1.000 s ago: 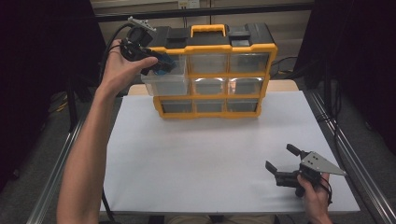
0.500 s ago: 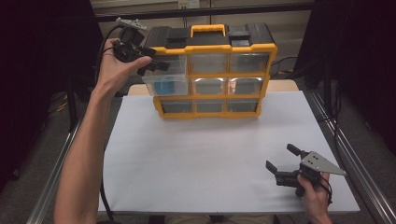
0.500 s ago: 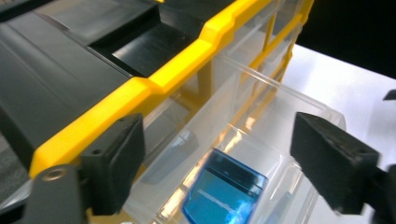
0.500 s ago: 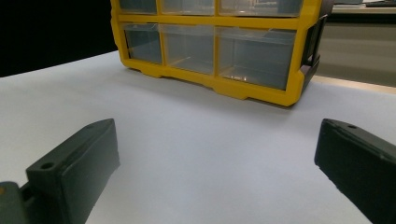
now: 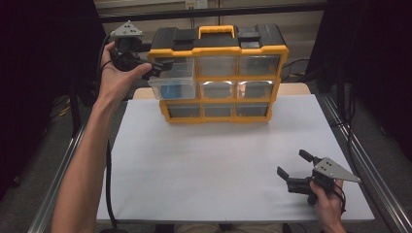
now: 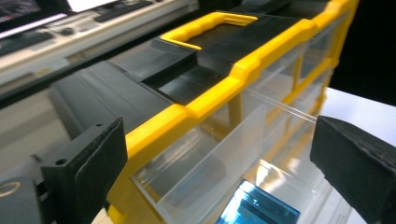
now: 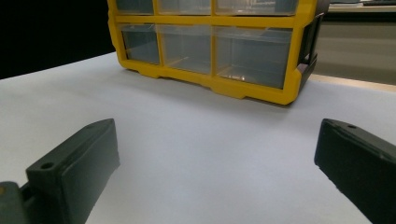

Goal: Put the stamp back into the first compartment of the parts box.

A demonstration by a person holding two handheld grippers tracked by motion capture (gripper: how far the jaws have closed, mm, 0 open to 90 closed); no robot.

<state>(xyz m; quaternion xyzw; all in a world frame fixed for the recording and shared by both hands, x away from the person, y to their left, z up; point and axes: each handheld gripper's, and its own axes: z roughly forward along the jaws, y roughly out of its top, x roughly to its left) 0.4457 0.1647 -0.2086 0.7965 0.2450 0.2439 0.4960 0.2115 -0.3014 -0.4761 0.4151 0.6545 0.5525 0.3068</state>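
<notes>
Nearest, the right gripper (image 5: 294,175) rests low on the white bench (image 5: 209,165) at the person's right, jaws spread wide and holding nothing; it looks parked there, out of the way, while the other hand works. In the right gripper view its jaws frame only bare bench top, with the cabinet's lower drawers well beyond them.

Farther back stands the yellow-and-black drawer cabinet (image 5: 218,73), upright at the far edge of the bench, handle on top. Its top-left drawer (image 5: 175,80) is pulled out toward the person, and a blue item (image 6: 259,210) lies inside it, visible through the clear plastic; I judge the drawer is open so that this item can be reached.

At that corner the left gripper (image 5: 158,68) is raised beside the cabinet, jaws wide apart and empty. In the left gripper view they straddle the yellow top edge and the open drawer, looking down over it, so the hand seems placed either to reach in or to push the drawer.
</notes>
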